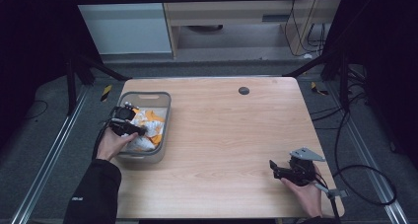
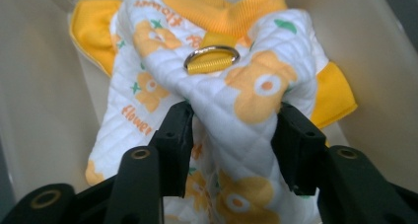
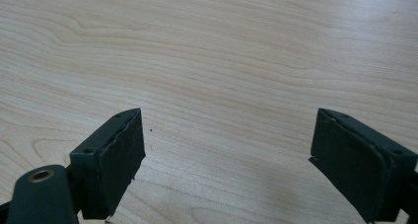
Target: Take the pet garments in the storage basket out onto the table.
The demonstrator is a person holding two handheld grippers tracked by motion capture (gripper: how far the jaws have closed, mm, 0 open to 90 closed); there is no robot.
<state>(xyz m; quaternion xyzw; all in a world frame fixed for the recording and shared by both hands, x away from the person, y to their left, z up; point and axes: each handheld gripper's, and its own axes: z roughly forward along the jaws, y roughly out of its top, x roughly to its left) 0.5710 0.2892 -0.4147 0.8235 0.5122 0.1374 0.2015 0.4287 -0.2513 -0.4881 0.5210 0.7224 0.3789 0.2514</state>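
A quilted white garment [image 2: 246, 86] with orange flowers and yellow trim lies in a grey basket [image 1: 146, 94] at the table's left side. A metal ring [image 2: 212, 56] on a yellow loop sits on its top. My left gripper [image 2: 234, 130] reaches into the basket, and its two jaws press a raised fold of the garment from both sides. In the high view the left gripper [image 1: 140, 131] is over the garment [image 1: 150, 118]. My right gripper [image 1: 272, 166] rests near the front right of the table, and in its own view the right gripper [image 3: 226, 155] stands open over bare wood.
The wooden table [image 1: 222, 125] has a small dark round cap [image 1: 243, 90] near its far edge. The basket's walls [image 2: 44, 86] stand close on both sides of the left gripper. Cables lie on the floor to the right [image 1: 365, 179].
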